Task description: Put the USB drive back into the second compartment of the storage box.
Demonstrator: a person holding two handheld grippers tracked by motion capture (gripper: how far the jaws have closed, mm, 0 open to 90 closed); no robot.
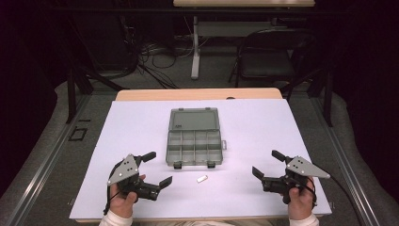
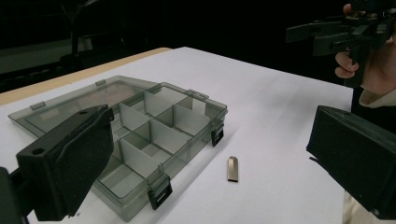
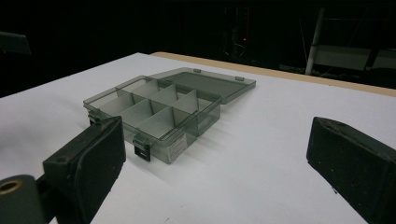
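A clear grey compartment box [image 1: 194, 147] lies open mid-table, its lid [image 1: 194, 118] flat behind it; its several compartments [image 2: 149, 135] look empty. A small metal piece [image 1: 202, 179] rests on the white sheet just in front of the box, seen also as the metal piece [image 2: 232, 168] in the left gripper view. My left gripper [image 1: 157, 169] hovers front left, jaws wide open, nothing between them. My right gripper [image 1: 268, 164] is at front right, jaws also wide open and empty, facing the box [image 3: 154, 114]. In the left gripper view the right gripper [image 2: 336, 35] appears at upper right.
A white sheet [image 1: 254, 127] covers the wooden table [image 1: 141, 95]. Beyond the far edge stand a dark chair [image 1: 268, 56], a table leg [image 1: 195, 52] and floor cables. Bare sheet lies on both sides of the box.
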